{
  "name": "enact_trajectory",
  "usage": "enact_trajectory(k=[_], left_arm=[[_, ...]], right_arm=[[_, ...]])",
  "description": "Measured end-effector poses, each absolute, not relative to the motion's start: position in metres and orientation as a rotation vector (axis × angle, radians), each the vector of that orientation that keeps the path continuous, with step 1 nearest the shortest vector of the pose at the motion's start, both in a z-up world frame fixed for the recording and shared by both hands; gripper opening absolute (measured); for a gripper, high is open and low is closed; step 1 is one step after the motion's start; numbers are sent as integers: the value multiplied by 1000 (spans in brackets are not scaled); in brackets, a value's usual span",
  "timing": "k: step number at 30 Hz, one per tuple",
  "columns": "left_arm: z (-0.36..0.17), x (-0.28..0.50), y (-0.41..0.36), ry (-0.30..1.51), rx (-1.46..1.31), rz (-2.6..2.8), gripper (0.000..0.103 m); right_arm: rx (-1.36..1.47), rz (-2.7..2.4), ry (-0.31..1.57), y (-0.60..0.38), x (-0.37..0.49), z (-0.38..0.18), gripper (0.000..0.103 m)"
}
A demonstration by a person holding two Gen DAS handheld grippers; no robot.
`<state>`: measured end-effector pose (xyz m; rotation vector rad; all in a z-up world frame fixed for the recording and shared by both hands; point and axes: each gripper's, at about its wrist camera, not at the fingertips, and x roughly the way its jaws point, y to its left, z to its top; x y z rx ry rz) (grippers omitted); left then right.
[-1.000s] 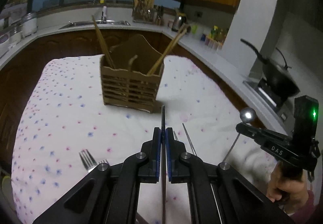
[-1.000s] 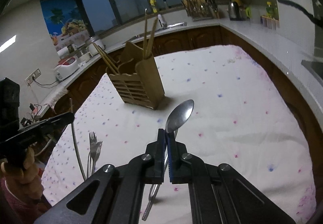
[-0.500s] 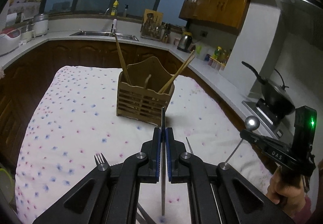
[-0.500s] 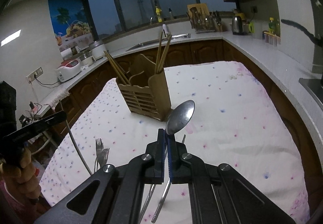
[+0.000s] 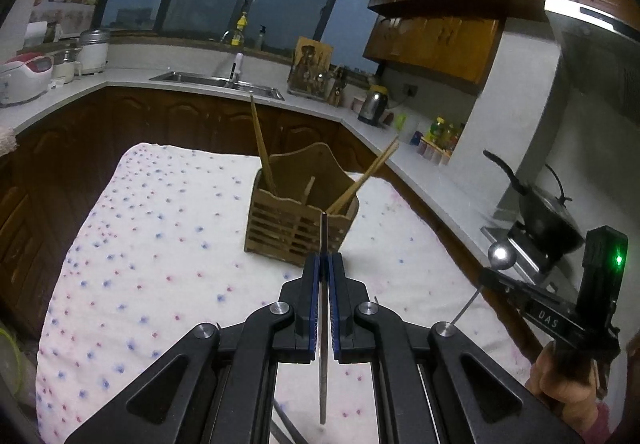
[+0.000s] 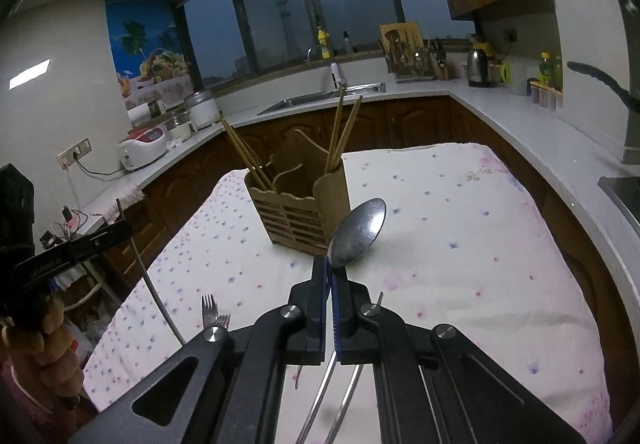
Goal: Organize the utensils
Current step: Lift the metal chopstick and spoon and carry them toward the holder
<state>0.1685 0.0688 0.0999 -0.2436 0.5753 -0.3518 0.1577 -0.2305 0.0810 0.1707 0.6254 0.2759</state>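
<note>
You've lifted both grippers off the cloth [image 5: 168, 252], left gripper [image 5: 325, 264] clamped on a thin utensil [image 5: 323, 324], right gripper [image 6: 331, 276] on the spoon [image 6: 358, 232], and the caddy [image 5: 298, 222] now sits just ahead, ready for loading.

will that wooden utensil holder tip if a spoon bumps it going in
Possibly. The wooden utensil holder stands tall and slatted, so it is probably light. The chopsticks lean outward above its rim, adding top weight. The soft tablecloth may resist sliding, favouring tipping.

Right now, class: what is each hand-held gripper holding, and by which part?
The right hand-held gripper grips a spoon by the handle just below the bowl. The left hand-held gripper clamps a thin metal utensil along its shaft; its type cannot be told.
</note>
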Motion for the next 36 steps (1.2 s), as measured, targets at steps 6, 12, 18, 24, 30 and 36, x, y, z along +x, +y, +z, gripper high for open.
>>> enact_trajectory(k=[6,12,18,24,30,36], left_arm=[[105,170,79,541,-260,-336,2],[108,177,90,503,-280,-320,2],[116,190,98,456,-285,-296,2],[127,209,103,394,-294,-276,2],[141,231,100,325,-267,-268,2],[144,261,91,278,-251,-259,2]], right_arm=[[166,281,605,-224,164,86,2],[152,282,581,-217,172,92,2],[137,283,546,-213,185,100,2],[124,286,497,-208,204,111,2],[111,286,460,-203,230,121,2],[103,281,413,-201,257,134,2]])
